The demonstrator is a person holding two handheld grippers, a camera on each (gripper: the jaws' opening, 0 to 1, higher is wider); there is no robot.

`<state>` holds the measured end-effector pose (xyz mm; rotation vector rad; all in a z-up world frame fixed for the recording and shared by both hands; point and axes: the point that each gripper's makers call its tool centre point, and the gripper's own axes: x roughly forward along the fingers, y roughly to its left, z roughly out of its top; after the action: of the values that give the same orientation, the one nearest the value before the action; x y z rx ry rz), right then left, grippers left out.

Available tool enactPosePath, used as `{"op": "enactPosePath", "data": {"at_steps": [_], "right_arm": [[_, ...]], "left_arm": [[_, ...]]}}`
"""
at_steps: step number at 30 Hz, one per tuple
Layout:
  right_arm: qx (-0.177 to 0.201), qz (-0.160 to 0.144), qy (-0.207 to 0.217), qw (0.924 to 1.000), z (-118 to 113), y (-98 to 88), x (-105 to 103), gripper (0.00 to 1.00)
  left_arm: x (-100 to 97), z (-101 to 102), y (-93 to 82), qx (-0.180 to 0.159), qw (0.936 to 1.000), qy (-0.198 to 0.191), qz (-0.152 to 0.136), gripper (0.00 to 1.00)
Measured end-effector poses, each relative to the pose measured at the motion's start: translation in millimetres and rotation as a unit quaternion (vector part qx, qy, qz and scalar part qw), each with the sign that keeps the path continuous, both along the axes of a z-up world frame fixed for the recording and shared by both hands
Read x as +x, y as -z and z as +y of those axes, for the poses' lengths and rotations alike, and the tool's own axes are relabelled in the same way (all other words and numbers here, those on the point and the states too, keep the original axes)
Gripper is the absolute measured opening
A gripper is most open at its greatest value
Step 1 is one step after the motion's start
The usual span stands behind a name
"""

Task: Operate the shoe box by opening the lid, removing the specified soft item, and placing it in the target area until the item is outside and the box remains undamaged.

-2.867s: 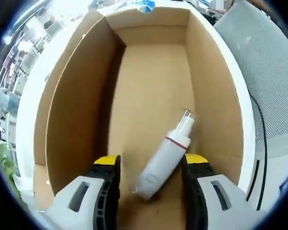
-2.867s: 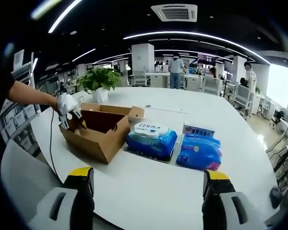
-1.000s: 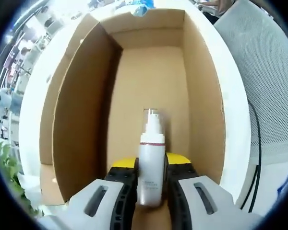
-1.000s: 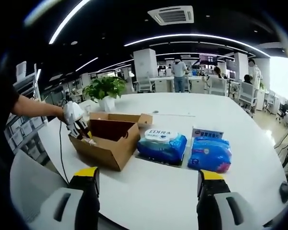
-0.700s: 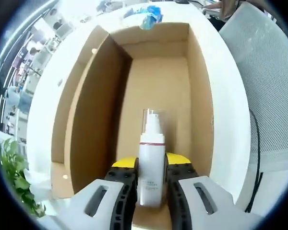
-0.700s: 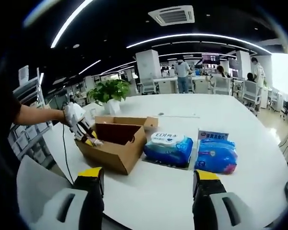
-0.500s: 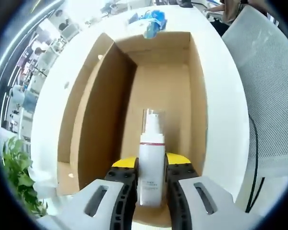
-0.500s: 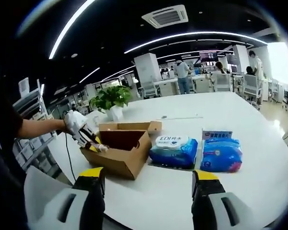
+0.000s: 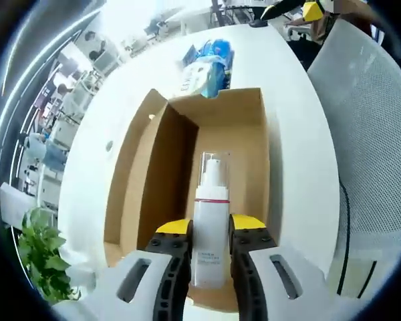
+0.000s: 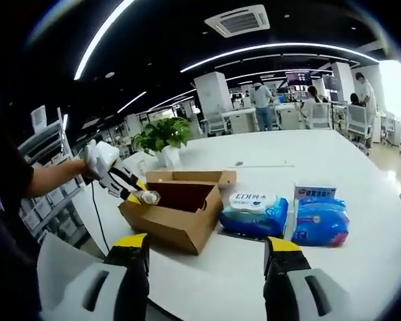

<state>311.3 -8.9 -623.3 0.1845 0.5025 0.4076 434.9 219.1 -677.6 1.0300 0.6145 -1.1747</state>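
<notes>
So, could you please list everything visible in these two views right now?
Cardboard box: 1, brown, open, on the white table.
Pump bottle: 1, white with clear cap, gripped above the box.
Wet-wipe packs: 2, blue, one beside the box, one further right.
Potted plant: 1, green, behind the box.
Mesh chair: 1, grey, beside the table.
Left claw: shut on the bottle.
Right claw: open, holding nothing.

A white table [image 10: 361, 261] carries an open cardboard box [image 10: 177, 224] near its left edge, two blue packs [image 10: 254, 215] beside it, and a potted plant [image 10: 166, 142] behind
</notes>
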Motion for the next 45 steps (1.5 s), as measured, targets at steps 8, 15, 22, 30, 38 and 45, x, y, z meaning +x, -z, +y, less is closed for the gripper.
{"op": "enactPosePath", "data": {"at_steps": [8, 15, 22, 30, 38, 45], "right_arm": [[0.011, 0.002, -0.004, 0.9999, 11, -3.4, 8, 0.57], [0.018, 0.001, -0.011, 0.9998, 23, -4.9, 17, 0.56], [0.032, 0.001, -0.03, 0.9991, 45, -6.7, 24, 0.53], [0.041, 0.002, -0.055, 0.9977, 69, -10.3, 31, 0.51], [0.06, 0.007, -0.069, 0.9958, 87, -15.7, 33, 0.46], [0.072, 0.02, -0.069, 0.9948, 96, -12.7, 33, 0.41]], "left_arm": [[-9.8, -23, -23.6, -0.042, 0.999, 0.012, -0.011, 0.2], [-15.8, -42, -35.0, -0.079, 0.9965, 0.021, -0.017, 0.2], [-25.3, -57, -44.4, -0.101, 0.9938, 0.036, -0.029, 0.2], [-33.5, -73, -52.9, -0.14, 0.988, 0.051, -0.042, 0.2], [-45.5, -84, -53.7, -0.17, 0.983, 0.061, -0.033, 0.2], [-62.6, -96, -51.4, -0.18, 0.979, 0.089, -0.036, 0.2]]}}
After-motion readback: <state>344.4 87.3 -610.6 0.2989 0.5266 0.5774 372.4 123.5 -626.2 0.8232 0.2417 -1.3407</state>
